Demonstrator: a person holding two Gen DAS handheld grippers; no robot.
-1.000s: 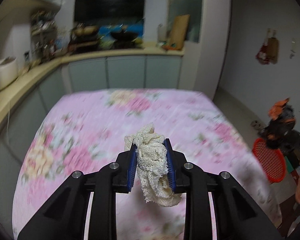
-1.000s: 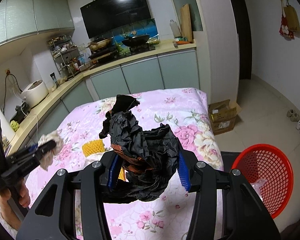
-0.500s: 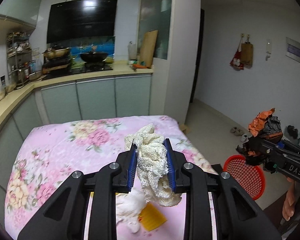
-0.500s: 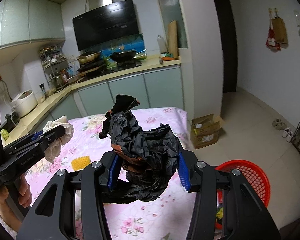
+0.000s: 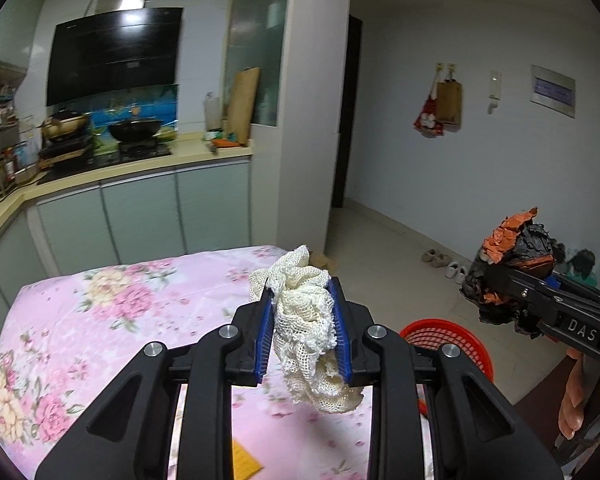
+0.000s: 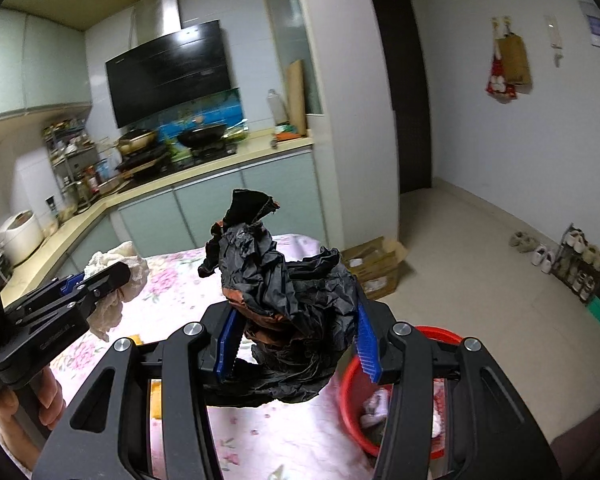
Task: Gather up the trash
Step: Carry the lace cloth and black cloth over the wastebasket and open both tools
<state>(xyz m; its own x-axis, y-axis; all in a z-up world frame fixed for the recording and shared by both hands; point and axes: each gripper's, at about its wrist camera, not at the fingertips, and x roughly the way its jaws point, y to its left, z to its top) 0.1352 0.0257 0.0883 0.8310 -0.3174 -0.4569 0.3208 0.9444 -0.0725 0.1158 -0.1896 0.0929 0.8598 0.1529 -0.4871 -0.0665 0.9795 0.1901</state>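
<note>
My left gripper [image 5: 302,330] is shut on a crumpled cream mesh net [image 5: 306,320], held in the air above the floral table [image 5: 100,320]. It also shows in the right wrist view [image 6: 108,284] at the left. My right gripper [image 6: 294,344] is shut on a crumpled black and orange paper wad [image 6: 288,300], held up above the table's right edge; the wad also shows at the right of the left wrist view [image 5: 508,268]. A red mesh basket [image 5: 448,340] stands on the floor beside the table, below both grippers, with some white scraps inside [image 6: 376,404].
A yellow scrap [image 5: 244,460] lies on the table under the left gripper. A cardboard box [image 6: 376,264] sits on the floor past the table. Kitchen counter [image 5: 120,168] runs behind. Shoes [image 5: 444,264] and a shoe rack [image 6: 584,264] stand by the right wall.
Both grippers have risen and swung right toward the red basket, each still holding its trash. The table has dropped lower in both views.
</note>
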